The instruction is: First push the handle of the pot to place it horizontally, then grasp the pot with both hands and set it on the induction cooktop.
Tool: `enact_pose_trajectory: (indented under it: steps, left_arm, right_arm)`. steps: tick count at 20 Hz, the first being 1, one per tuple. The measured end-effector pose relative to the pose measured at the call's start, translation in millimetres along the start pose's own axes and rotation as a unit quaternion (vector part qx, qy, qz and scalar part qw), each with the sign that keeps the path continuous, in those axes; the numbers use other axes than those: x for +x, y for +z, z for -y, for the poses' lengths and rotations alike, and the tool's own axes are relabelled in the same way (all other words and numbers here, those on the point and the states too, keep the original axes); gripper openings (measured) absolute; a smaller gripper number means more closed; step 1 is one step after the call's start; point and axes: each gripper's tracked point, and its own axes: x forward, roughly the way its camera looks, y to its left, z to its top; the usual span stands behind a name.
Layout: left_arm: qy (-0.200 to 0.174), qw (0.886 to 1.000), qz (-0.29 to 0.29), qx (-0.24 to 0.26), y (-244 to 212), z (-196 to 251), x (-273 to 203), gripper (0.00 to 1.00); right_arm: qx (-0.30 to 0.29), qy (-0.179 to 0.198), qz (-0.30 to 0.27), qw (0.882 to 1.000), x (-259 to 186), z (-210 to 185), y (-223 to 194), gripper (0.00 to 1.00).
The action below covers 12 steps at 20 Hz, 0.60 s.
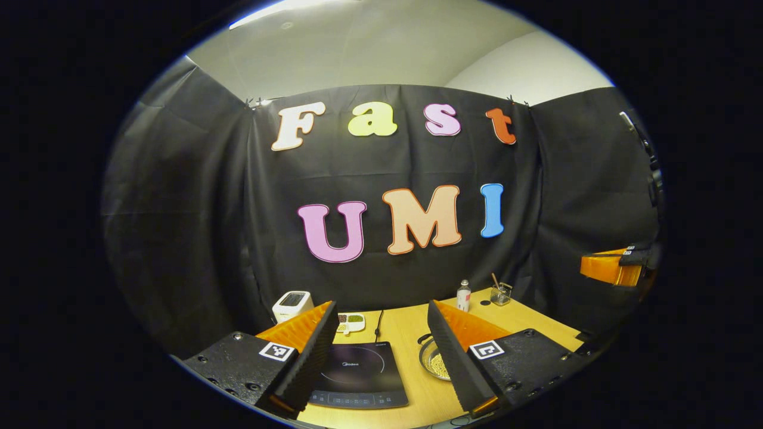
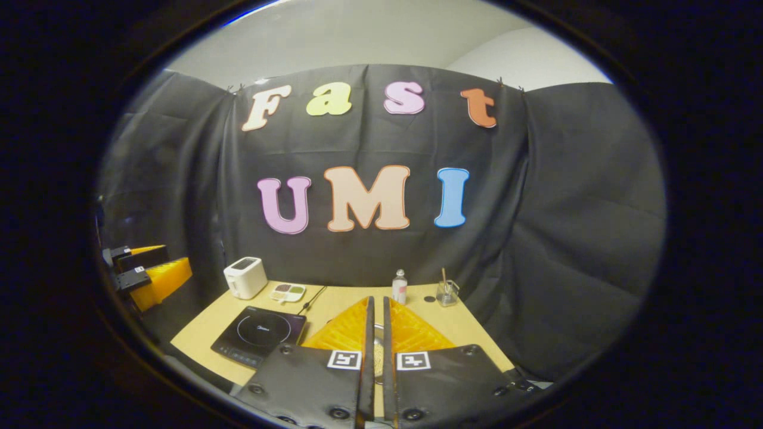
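Both my claws hover empty: left gripper [image 1: 381,363] spread wide, induction cooktop [image 1: 359,375] between its fingers, pot [image 1: 435,361] by the right finger; right gripper [image 2: 375,351] nearly closed, pot [image 2: 378,345] ahead.

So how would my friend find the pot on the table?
Start at the wooden table under the black cloth wall. Find the flat black induction cooktop near the front; the pot sits just right of it, partly behind the left tool's finger. It is the only shiny metal bowl shape there, with pale little grains inside.
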Motion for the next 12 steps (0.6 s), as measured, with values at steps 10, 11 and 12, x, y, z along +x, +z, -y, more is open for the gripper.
enact_pose_trajectory:
  steps: [10, 11, 12]
  left_arm:
    - [0.021, 1.0, -0.009, 0.003, -16, -31, 14, 0.94]
    - [0.025, 1.0, -0.008, 0.004, -16, -36, 16, 0.94]
    - [0.03, 0.999, -0.009, 0.004, -17, -40, 17, 0.94]
  right_arm:
    - [0.027, -0.002, -0.08, 0.996, 8, 4, -73, 0.07]
    - [0.031, -0.001, -0.089, 0.996, 9, 3, -81, 0.07]
    - [0.035, 0.001, -0.1, 0.994, 11, 2, -90, 0.07]
